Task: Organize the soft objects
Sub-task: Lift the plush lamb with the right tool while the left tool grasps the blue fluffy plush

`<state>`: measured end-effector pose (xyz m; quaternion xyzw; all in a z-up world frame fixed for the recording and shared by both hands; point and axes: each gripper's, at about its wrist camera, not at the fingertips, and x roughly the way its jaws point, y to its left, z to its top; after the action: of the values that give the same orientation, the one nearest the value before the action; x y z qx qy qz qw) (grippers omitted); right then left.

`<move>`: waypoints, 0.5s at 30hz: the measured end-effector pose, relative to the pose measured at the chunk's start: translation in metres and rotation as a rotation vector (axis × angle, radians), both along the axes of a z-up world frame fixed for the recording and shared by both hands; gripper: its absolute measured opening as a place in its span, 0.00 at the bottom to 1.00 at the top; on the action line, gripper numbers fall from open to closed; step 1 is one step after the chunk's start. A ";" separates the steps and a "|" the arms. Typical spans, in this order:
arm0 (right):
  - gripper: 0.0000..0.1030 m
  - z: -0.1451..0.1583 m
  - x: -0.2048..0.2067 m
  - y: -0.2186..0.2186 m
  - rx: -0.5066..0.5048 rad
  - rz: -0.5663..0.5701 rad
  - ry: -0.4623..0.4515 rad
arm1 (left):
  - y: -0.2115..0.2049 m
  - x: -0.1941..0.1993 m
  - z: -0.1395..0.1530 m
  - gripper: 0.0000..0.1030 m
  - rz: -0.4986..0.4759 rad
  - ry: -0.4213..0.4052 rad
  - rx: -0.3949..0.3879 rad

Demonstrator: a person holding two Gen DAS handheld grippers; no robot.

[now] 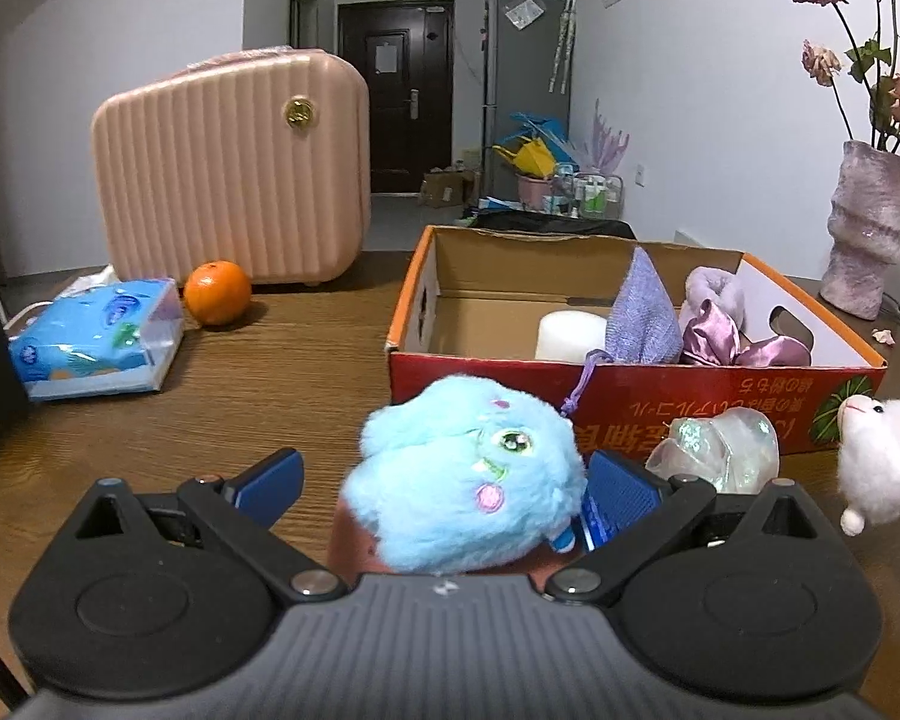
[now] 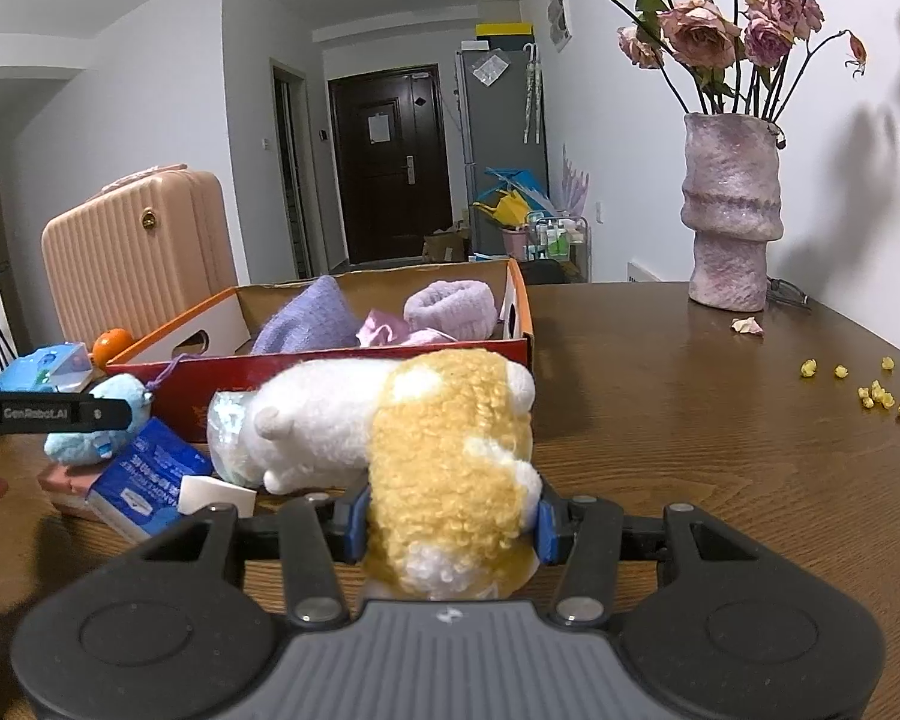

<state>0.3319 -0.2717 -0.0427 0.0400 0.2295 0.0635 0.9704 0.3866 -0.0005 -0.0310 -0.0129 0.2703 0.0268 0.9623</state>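
Note:
A fluffy blue plush (image 1: 462, 474) rests on a pinkish block between the fingers of my left gripper (image 1: 447, 489), which is open. Its left finger (image 1: 270, 480) stands well clear of the toy, while the right finger (image 1: 624, 495) is close against it. My right gripper (image 2: 453, 522) is shut on a white and yellow plush animal (image 2: 444, 456), whose white head shows at the right edge of the left wrist view (image 1: 882, 456). Behind both toys stands a red cardboard box (image 1: 630, 390) holding a purple cloth (image 1: 642, 312), a satin scrunchie (image 1: 714, 336) and a white roll (image 1: 570, 336).
An iridescent clear ornament (image 1: 714, 444) lies against the box front. A blue tissue packet (image 2: 144, 474) and a white block (image 2: 216, 495) sit nearby. On the left are a pink suitcase (image 1: 228, 168), an orange (image 1: 217, 292) and a tissue pack (image 1: 99, 339). A vase of dried roses (image 2: 729, 210) and yellow crumbs (image 2: 876, 393) are on the right.

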 end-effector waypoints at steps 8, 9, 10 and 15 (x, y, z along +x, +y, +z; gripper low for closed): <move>0.47 -0.002 0.002 0.001 -0.008 -0.006 0.004 | 0.004 0.006 -0.006 0.91 -0.044 -0.002 -0.050; 0.47 -0.002 0.002 0.001 -0.009 -0.005 0.003 | 0.004 0.006 -0.006 0.88 -0.045 -0.002 -0.045; 0.47 -0.002 0.002 0.001 -0.009 -0.005 0.002 | 0.004 0.007 -0.007 0.83 -0.046 -0.001 -0.047; 0.47 -0.002 0.002 0.001 -0.006 -0.005 -0.001 | 0.006 0.006 -0.009 0.75 -0.043 -0.003 -0.062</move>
<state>0.3339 -0.2705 -0.0449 0.0377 0.2291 0.0602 0.9708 0.3927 0.0058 -0.0405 -0.0371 0.2700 -0.0022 0.9621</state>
